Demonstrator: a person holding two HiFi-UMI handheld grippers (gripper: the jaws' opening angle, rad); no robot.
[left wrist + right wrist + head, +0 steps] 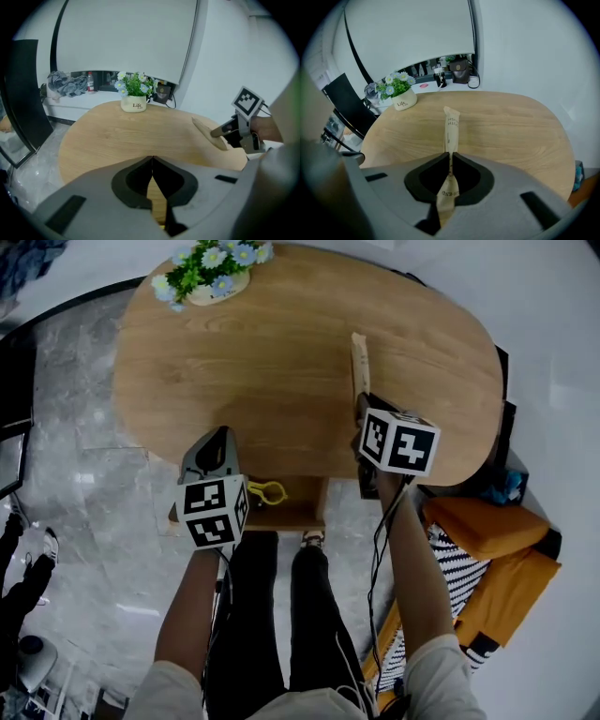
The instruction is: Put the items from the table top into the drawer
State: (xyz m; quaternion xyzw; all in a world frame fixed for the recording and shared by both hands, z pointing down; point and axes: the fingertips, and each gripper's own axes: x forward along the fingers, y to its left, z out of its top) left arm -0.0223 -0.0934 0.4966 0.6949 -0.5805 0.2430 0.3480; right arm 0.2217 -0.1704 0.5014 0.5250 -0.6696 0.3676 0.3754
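the long paper packet sits pinched in the right gripper, whose jaws are clenched on it near its lower third. its printed upper length stands out ahead of the jaws and a short tail hangs behind them. the packet's long axis runs along the line the gripper points, away from the person and out over the desk. from the left gripper view it looks tilted, with its far end raised off the wood.

the open drawer lies under the near edge of the desk, to the left of the packet and lower than it. a yellow item is already inside. so the coming move, as i judge it, is a carry back toward the person and leftward, then down, with the packet turned to lie along the drawer rather than poke over its rim.

the left gripper hovers just beside the drawer's left end (nearer to it than the right one), its jaws pressed together on nothing. the flower pot stands at the desk's far side, well apart.
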